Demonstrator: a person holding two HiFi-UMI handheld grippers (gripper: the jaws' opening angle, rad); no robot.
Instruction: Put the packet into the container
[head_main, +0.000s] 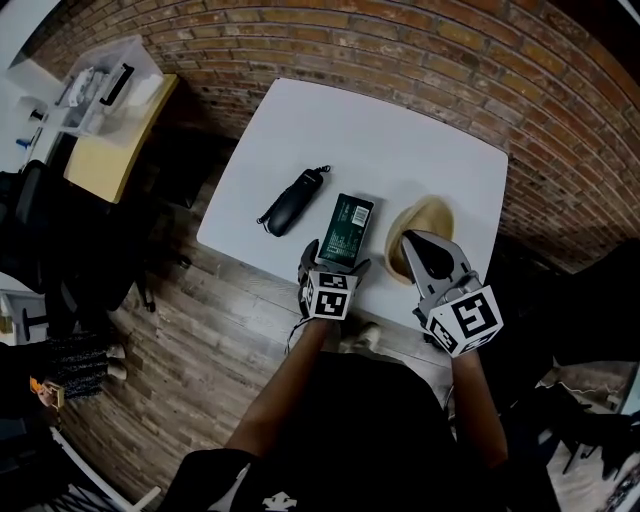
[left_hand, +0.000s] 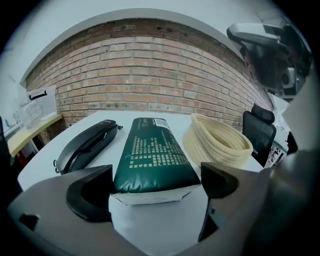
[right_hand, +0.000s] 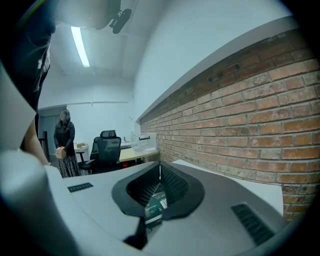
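A dark green packet (head_main: 347, 230) (left_hand: 152, 155) lies flat on the white table (head_main: 400, 140), its white-edged near end toward me. My left gripper (head_main: 335, 262) (left_hand: 156, 192) is open and low over that end, one jaw on either side of the packet, neither pressing on it. The container, a cream woven basket (head_main: 425, 215) (left_hand: 217, 140), stands just right of the packet. My right gripper (head_main: 408, 238) (right_hand: 160, 172) is shut and empty, hovering over the basket's near rim. In the right gripper view a sliver of the packet (right_hand: 156, 207) shows under the closed jaws.
A black zipped case (head_main: 293, 201) (left_hand: 87, 145) lies left of the packet. A brick wall runs behind the table. A wooden desk with a clear plastic box (head_main: 105, 75) stands at far left. A black office chair (left_hand: 260, 130) is at the right, and a person (right_hand: 65, 142) stands far off.
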